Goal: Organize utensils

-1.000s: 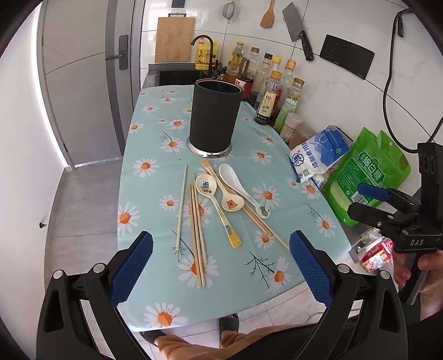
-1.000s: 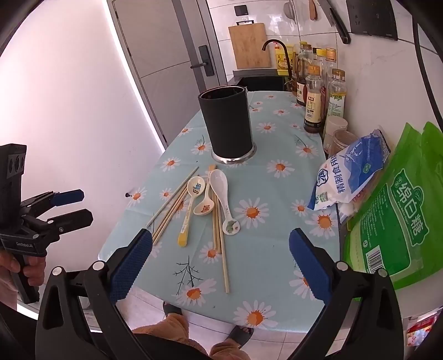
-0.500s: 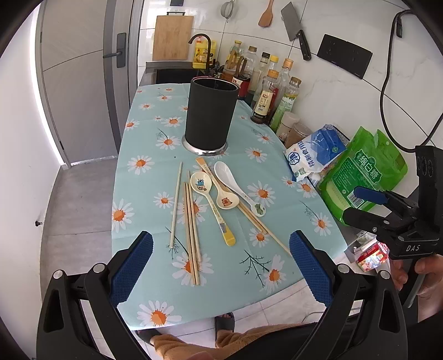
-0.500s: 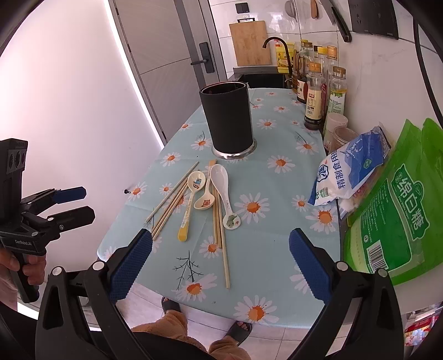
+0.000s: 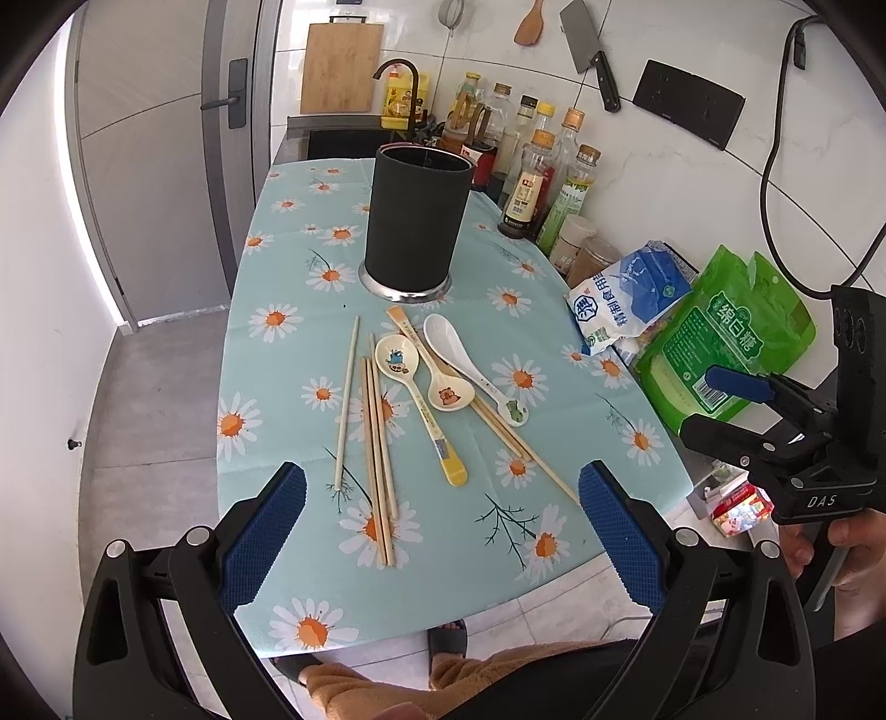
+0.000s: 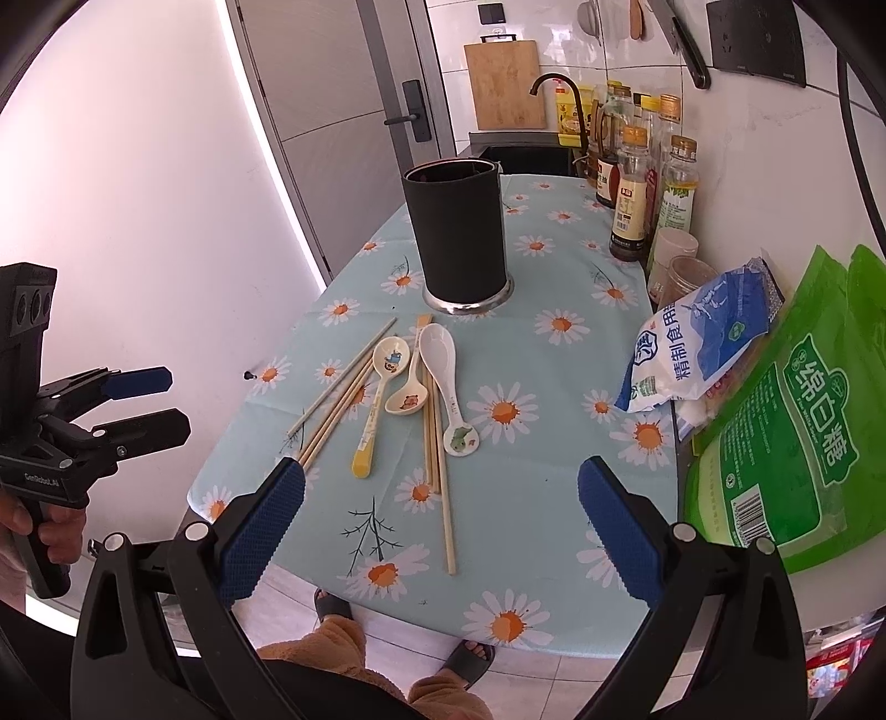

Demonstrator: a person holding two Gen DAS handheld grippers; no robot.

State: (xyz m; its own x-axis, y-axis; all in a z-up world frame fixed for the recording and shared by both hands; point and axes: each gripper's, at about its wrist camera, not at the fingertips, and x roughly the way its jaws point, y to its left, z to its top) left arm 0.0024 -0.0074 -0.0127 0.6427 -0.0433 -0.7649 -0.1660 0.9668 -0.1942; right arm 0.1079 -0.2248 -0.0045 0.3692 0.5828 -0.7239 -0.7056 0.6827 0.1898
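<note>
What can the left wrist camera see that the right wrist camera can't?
Only the left wrist view shows the whole cleaver on the wall and the right hand-held gripper, open. Only the right wrist view shows the left hand-held gripper, open, and the wall switch. Both show the black holder, three spoons, the chopsticks and the green bag.

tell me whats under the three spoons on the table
Wooden chopsticks run beneath the white spoon and the bear-print spoon, resting on the daisy tablecloth. How many are there is unclear where the spoons cover them.
</note>
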